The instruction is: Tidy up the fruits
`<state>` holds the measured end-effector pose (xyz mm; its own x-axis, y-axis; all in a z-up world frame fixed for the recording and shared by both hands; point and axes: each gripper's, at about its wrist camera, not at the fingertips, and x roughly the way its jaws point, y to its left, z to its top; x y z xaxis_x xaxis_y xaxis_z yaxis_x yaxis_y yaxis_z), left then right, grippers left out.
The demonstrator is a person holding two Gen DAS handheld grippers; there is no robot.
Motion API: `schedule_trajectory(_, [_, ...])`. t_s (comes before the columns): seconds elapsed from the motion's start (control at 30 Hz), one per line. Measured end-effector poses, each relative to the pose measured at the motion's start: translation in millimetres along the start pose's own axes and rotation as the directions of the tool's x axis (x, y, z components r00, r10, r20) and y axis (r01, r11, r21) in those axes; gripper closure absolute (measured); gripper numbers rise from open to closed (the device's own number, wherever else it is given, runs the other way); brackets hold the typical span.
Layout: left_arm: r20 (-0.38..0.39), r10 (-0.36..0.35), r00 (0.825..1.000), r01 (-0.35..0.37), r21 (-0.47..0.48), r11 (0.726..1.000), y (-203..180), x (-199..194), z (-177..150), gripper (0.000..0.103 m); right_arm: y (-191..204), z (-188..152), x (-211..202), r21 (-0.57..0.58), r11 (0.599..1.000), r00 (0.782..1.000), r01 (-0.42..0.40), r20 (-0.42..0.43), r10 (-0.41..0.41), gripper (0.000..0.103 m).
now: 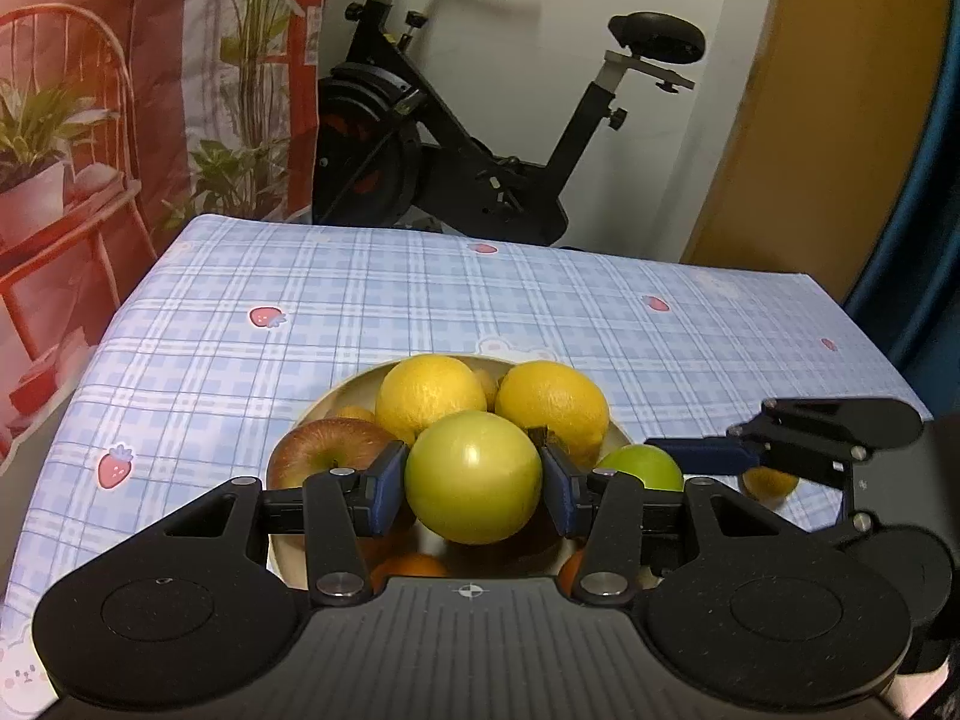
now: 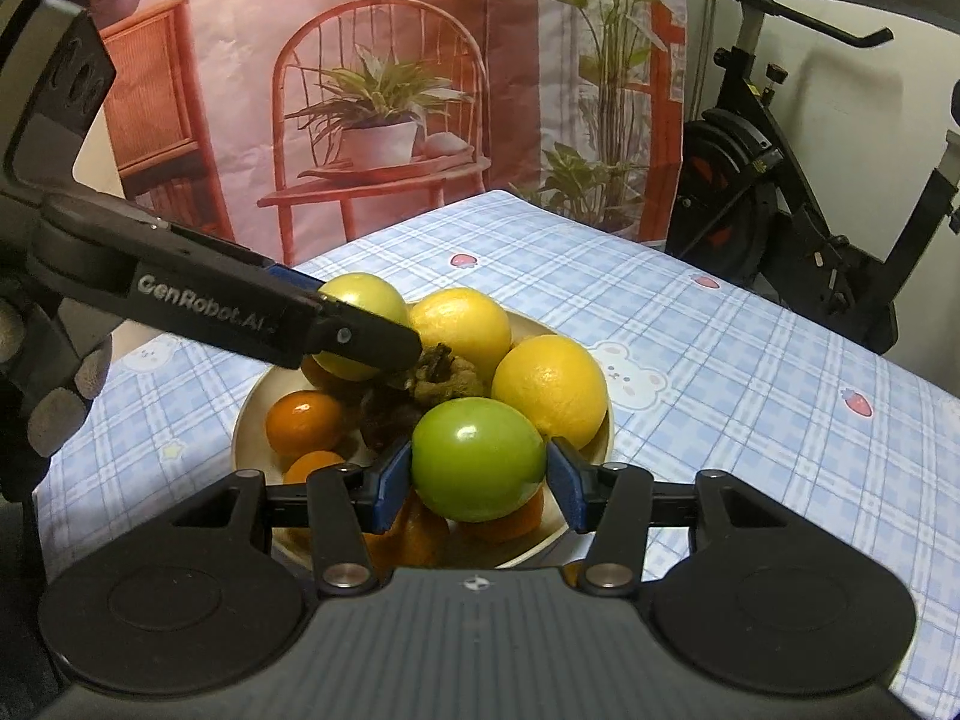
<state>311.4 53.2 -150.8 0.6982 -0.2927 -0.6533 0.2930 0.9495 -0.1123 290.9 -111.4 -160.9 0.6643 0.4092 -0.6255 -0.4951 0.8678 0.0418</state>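
A cream bowl (image 1: pixel 336 391) of fruit sits on the checked tablecloth. My left gripper (image 1: pixel 474 480) is shut on a pale yellow-green fruit (image 1: pixel 474 477) and holds it over the bowl. Behind it lie two lemons (image 1: pixel 429 393), a red apple (image 1: pixel 324 450) and oranges. My right gripper (image 2: pixel 479 471) is shut on a brighter green fruit (image 2: pixel 478 459) over the bowl's (image 2: pixel 246 420) near side. In the right wrist view the left gripper (image 2: pixel 366 330) shows holding its pale fruit (image 2: pixel 360 297) above two lemons (image 2: pixel 549 399), oranges (image 2: pixel 303 423) and a dark dried item (image 2: pixel 444 381).
The blue checked tablecloth (image 1: pixel 420 300) with strawberry prints covers the table. An exercise bike (image 1: pixel 468 138) stands behind the far edge. A printed backdrop (image 2: pixel 372 90) hangs at the left side. A small yellow fruit (image 1: pixel 771 480) lies on the cloth right of the bowl.
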Motion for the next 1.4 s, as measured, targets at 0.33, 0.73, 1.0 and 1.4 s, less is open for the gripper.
schedule_trajectory(0.33, [-0.001,-0.006,1.0,0.006,0.019,1.0,-3.3,-3.0,-8.5,0.051,-0.3,-5.5,-1.9,0.009,1.0,1.0,0.012,-0.004,-0.012,0.05])
schedule_trajectory(0.73, [0.011,-0.006,1.0,0.006,-0.03,1.0,2.5,-8.1,-9.9,0.05,1.8,-7.9,-6.4,0.004,1.0,1.0,0.027,0.004,-0.027,0.049])
schedule_trajectory(1.0, [0.033,-0.047,0.998,0.049,-0.057,0.997,-14.0,-16.8,-3.6,0.05,-3.7,-17.7,-38.9,0.023,0.999,0.996,0.047,0.077,-0.048,0.048])
schedule_trajectory(1.4, [0.001,-0.149,0.989,0.149,0.05,0.988,-75.6,-1.5,2.7,0.051,-35.9,-67.2,-80.6,0.128,0.98,0.983,0.152,0.082,-0.163,0.048])
